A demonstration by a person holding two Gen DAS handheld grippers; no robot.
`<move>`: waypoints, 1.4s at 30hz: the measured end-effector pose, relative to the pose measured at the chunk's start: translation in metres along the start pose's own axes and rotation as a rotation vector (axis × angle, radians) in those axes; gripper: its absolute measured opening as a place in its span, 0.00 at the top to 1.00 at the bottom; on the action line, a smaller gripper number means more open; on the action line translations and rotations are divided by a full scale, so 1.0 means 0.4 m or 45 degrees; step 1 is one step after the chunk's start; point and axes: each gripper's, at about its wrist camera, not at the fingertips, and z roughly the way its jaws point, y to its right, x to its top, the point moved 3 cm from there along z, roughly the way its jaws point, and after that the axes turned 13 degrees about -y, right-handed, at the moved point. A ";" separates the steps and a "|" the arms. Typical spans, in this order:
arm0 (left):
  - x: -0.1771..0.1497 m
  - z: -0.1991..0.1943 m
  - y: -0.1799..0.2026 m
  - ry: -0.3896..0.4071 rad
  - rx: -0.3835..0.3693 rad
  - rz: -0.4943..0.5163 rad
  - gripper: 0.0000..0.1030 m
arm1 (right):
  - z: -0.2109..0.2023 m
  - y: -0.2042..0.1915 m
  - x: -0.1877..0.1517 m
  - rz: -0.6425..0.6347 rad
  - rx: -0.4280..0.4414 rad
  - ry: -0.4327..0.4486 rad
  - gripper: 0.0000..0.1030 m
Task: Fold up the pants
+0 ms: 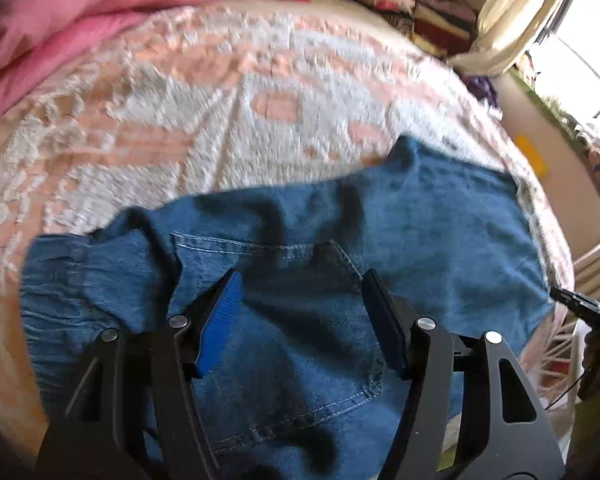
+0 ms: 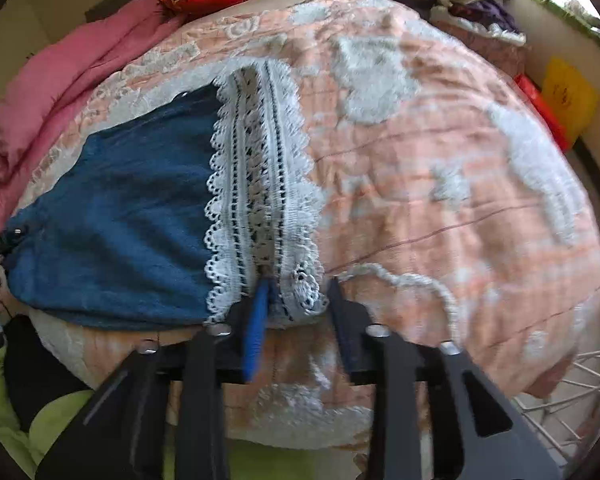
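Both views are lit by daylight from a window [image 1: 580,52] at the upper right, where the panes are blown out to white glare. Soft dark shadows are cast across the denim pants [image 1: 300,248], while the bedspread [image 2: 420,160] is evenly lit. Strong fisheye bending and dark corners are seen at the edges, and motion blur smears the fabric patterns.
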 end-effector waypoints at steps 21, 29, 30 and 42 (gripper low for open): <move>-0.037 -0.003 -0.037 -0.063 0.198 0.036 0.32 | 0.128 -0.311 0.091 -0.425 -0.229 0.031 0.22; -0.042 -0.023 -0.044 -0.048 0.095 -0.013 0.33 | 0.089 -0.179 0.073 -0.303 -0.214 0.036 0.23; -0.042 -0.032 -0.039 -0.032 0.110 -0.002 0.33 | 0.076 -0.193 0.073 -0.311 -0.208 0.049 0.22; -0.120 -0.025 0.118 -0.116 0.271 0.273 0.23 | 0.055 -0.428 0.015 -0.523 0.022 0.043 0.22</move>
